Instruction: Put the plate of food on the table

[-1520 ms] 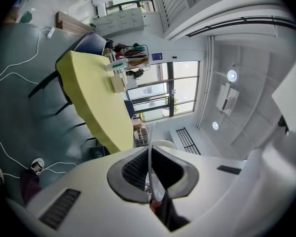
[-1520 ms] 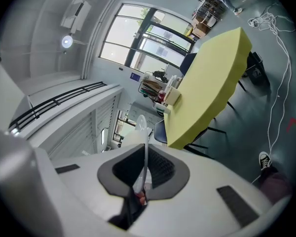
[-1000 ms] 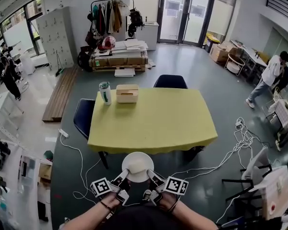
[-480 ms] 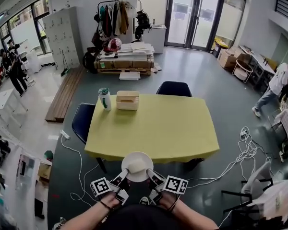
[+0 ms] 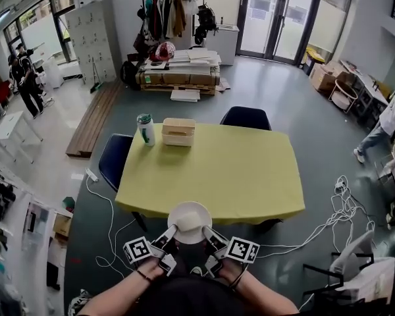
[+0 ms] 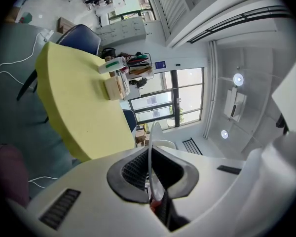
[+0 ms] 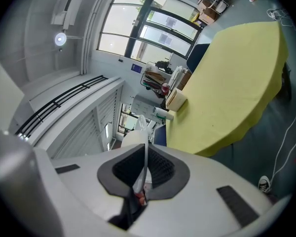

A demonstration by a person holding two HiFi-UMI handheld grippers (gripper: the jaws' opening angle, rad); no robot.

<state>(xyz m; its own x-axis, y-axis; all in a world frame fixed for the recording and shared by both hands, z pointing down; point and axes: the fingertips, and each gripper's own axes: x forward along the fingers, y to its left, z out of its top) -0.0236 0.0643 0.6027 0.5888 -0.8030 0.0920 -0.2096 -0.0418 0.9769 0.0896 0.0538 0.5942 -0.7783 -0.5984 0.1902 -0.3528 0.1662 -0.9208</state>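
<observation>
A white plate [image 5: 189,220] with pale food on it hangs level just over the near edge of the yellow table [image 5: 217,170]. My left gripper [image 5: 170,233] is shut on the plate's left rim and my right gripper [image 5: 207,234] is shut on its right rim. In the left gripper view the thin plate rim [image 6: 149,152] runs edge-on between the black pads, and my left gripper [image 6: 150,184] clamps it. The right gripper view shows the same: the plate rim [image 7: 145,157] is pinched in my right gripper [image 7: 143,179], with the yellow table [image 7: 232,88] beyond.
A green-lidded bottle [image 5: 144,128] and a wooden box [image 5: 178,131] stand at the table's far left. Two dark chairs [image 5: 245,117] sit at the far side and left side. White cables [image 5: 342,203] trail on the floor at the right. People walk at the room's edges.
The plate and both grippers have moved forward, so the plate now overlaps the table's near edge instead of hanging short of it. The view has shifted with the walk.
</observation>
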